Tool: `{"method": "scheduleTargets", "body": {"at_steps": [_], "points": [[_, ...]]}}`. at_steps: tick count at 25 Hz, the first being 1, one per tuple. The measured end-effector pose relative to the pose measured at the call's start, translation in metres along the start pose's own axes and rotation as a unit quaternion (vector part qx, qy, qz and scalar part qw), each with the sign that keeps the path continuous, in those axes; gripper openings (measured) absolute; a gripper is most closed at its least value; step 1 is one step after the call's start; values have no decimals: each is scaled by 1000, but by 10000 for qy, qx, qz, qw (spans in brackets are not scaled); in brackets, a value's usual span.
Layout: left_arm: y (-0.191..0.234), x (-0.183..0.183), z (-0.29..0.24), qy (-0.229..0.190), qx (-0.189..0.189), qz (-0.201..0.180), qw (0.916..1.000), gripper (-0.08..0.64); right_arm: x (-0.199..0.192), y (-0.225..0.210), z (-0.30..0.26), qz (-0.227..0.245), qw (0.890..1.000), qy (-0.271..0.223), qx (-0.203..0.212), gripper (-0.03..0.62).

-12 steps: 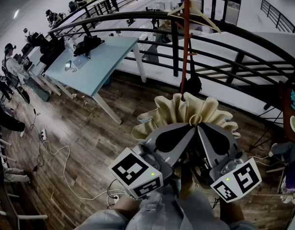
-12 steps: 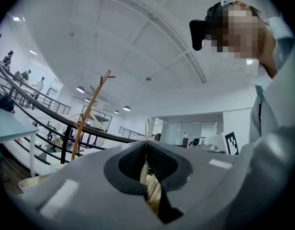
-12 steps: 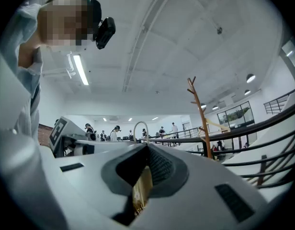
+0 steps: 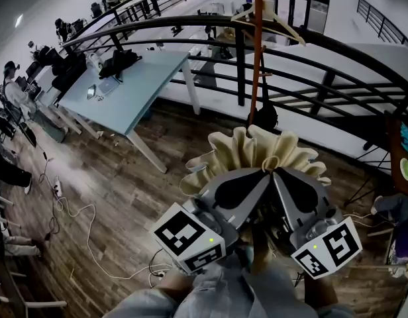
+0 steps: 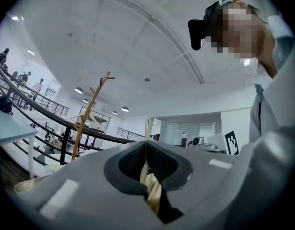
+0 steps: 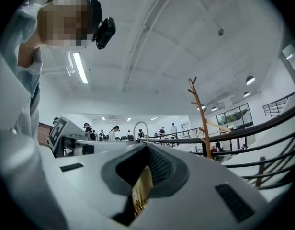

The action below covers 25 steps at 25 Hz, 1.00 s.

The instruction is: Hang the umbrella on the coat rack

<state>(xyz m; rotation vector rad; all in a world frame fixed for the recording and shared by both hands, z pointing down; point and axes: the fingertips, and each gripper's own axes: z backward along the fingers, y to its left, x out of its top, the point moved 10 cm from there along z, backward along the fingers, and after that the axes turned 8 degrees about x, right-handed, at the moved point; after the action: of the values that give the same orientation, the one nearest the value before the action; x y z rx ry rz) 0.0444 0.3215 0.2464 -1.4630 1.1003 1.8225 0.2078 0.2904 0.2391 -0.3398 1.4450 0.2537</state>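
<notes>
My left gripper (image 5: pixel 146 146) and right gripper (image 6: pixel 145 151) are both clamped on the cream umbrella (image 4: pixel 247 148), above the wooden floor (image 4: pixel 124 177). Ahead there is open room until the coat rack (image 4: pixel 257 52), which stands close by the black railing (image 4: pixel 310 42). The blue table (image 4: pixel 134 88) is well apart on the left.

In the head view the umbrella (image 4: pixel 257 152) shows only its cream folds beyond the left gripper (image 4: pixel 262 175) and right gripper (image 4: pixel 282 175); its shaft and handle are hidden under them. In the two gripper views each gripper's own body covers all but a pale strip pinched between its jaws. The coat rack (image 4: pixel 257 52) is cut off by the top edge, its foot hidden behind the folds. A dark lump (image 4: pixel 265 116) low on it is too unclear to name. The people (image 4: pixel 65 25) far left are too small to make out.
</notes>
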Motion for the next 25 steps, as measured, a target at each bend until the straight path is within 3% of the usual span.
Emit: {"method": "scheduleTargets", "body": {"at_steps": [17,25], "points": [[27,2,15,49,-291,-66,9995,10,-10,18,-23,42,9996,-38,-287,2],[35,2,18,68,-240,-107,9996,11,-14,17,-31,-40,9997,-37,-240,2]]}}
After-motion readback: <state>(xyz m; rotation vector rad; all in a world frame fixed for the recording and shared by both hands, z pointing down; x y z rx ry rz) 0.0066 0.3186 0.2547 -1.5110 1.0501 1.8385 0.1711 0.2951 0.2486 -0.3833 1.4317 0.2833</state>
